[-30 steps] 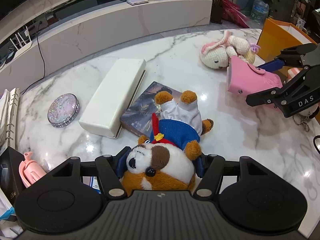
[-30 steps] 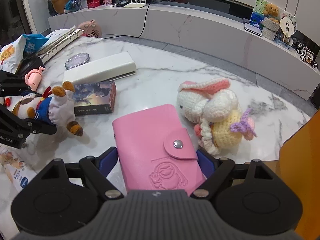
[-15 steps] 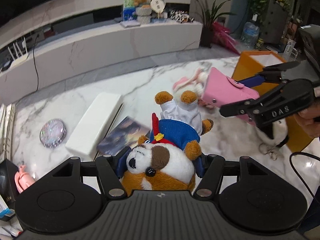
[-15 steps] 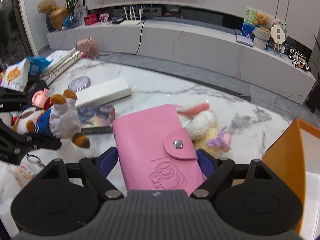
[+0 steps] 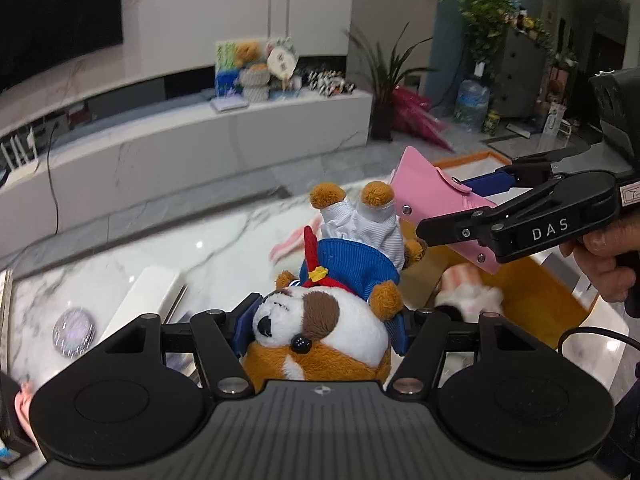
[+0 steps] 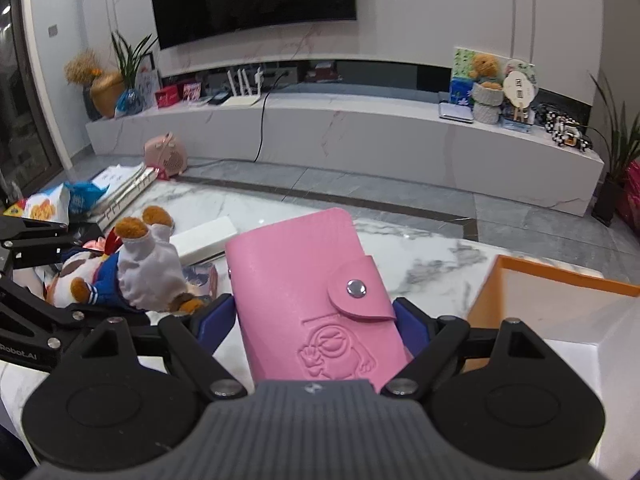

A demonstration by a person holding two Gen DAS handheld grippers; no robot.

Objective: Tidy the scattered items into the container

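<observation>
Inside orange box: pink-striped plush; wallet above.

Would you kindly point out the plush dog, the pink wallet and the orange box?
plush dog (image 5: 320, 320), left wrist view, on its white muzzle.
pink wallet (image 6: 296, 280), right wrist view, on its front cover.
orange box (image 6: 560, 276), right wrist view, on its far rim.

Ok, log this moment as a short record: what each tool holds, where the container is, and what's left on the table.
left tool: shut on the plush dog, gripped at the head, feet pointing away
right tool: shut on the pink wallet, snap flap facing the camera
container: orange box, open, to the right of both tools
in the box: a striped plush item, blurred
left on the table: white case, round glitter compact
</observation>
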